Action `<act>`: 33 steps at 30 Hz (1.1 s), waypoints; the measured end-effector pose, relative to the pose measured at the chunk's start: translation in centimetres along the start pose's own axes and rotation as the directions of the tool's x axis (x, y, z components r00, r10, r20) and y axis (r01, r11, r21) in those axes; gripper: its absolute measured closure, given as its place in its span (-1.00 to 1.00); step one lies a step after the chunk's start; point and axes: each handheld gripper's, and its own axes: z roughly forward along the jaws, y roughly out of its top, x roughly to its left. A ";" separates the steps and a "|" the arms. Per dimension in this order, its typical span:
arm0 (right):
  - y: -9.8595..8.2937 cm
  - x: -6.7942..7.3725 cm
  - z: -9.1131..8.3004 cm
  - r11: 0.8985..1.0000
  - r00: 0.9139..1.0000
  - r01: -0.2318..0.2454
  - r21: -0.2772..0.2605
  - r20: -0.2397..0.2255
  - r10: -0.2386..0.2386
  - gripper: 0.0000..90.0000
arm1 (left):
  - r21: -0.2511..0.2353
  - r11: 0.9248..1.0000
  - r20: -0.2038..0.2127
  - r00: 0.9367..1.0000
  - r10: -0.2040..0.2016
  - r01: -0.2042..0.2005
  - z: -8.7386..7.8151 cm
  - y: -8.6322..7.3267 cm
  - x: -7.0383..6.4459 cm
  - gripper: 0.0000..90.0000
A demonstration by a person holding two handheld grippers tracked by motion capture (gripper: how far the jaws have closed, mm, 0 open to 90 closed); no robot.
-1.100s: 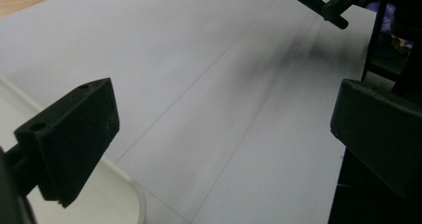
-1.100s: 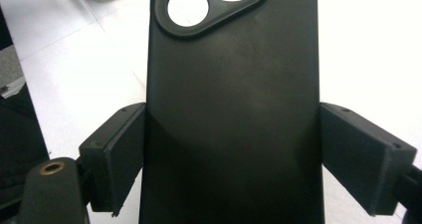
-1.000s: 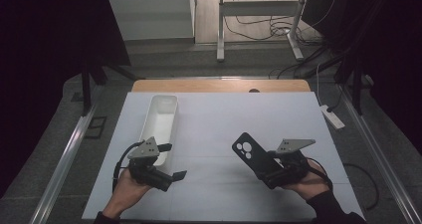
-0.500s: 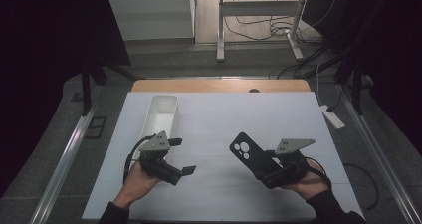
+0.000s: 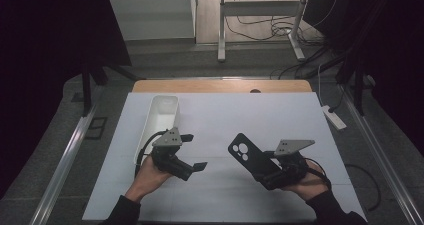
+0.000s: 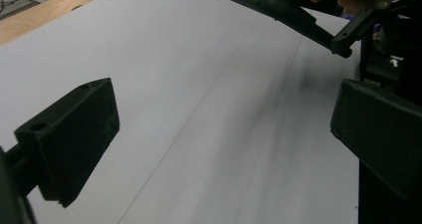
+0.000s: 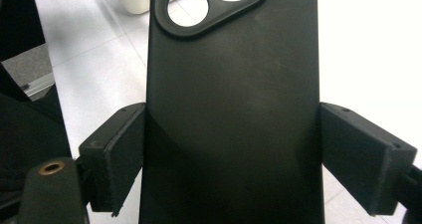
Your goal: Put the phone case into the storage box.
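A white sheet covers the surface [image 5: 280, 115], with a strip of bare wood showing along its far edge. A long white tray [image 5: 161, 116] stands at the far left of the sheet, just beyond the left gripper [image 5: 192, 152], and nothing lies between the two grippers. Off the right edge, a white power strip [image 5: 334, 117] rests on the floor among loose cables. The right gripper [image 5: 265, 169] is clamped on a black phone case [image 5: 246, 154], its jaws pressing the long sides while the end with the round camera cutouts points up and away toward the left. In the right gripper view the case [image 7: 234, 109] carries no readable brand or writing. The left gripper's jaws stand wide apart over bare sheet and hold nothing. Compared with a second ago, the left gripper has moved rightward away from the tray and turned to face the case, while the right gripper has stayed put with the case.
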 end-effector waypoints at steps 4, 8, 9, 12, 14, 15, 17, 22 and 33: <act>0.1 0.2 0.2 1.000 1.000 0.008 0.000 -0.010 -0.008 -0.66 | 0.007 1.000 -0.011 1.000 0.007 -0.007 0.1 -0.2 -0.2 -1.00; 0.2 0.6 0.5 1.000 1.000 0.020 0.002 -0.021 -0.020 -0.66 | -0.004 1.000 0.002 1.000 -0.004 0.004 0.0 -0.4 -0.4 -1.00; 0.2 0.6 0.5 1.000 0.999 0.024 0.001 -0.024 -0.024 -0.66 | -0.005 1.000 0.005 1.000 -0.004 0.004 -0.1 -0.4 -0.4 -1.00; 0.3 0.8 0.6 1.000 0.999 0.023 -0.010 -0.035 -0.024 -0.66 | -0.002 1.000 0.008 1.000 0.008 -0.008 -0.2 -0.7 -0.6 -1.00; 0.5 1.1 0.8 0.999 0.998 0.036 -0.012 -0.046 -0.036 -0.66 | -0.010 1.000 0.019 1.000 0.004 -0.004 -0.3 -0.9 -0.7 -1.00; 0.5 1.2 0.9 0.999 0.998 0.037 -0.011 -0.049 -0.037 -0.66 | -0.010 1.000 0.019 1.000 0.004 -0.004 -0.3 -0.9 -0.7 -1.00; 0.6 1.3 1.0 0.999 0.998 0.040 -0.012 -0.051 -0.041 -0.66 | -0.015 1.000 0.025 1.000 0.007 -0.007 -0.4 -1.0 -0.7 -1.00; 0.8 1.8 1.3 0.998 0.996 0.054 -0.018 -0.067 -0.055 -0.66 | -0.016 1.000 0.029 0.999 0.023 -0.023 -0.7 -1.3 -0.8 -1.00; 1.1 2.6 1.9 0.996 0.991 0.085 -0.032 -0.104 -0.088 -0.66 | -0.022 0.998 0.027 0.998 0.055 -0.055 -1.2 -1.7 -0.8 -1.00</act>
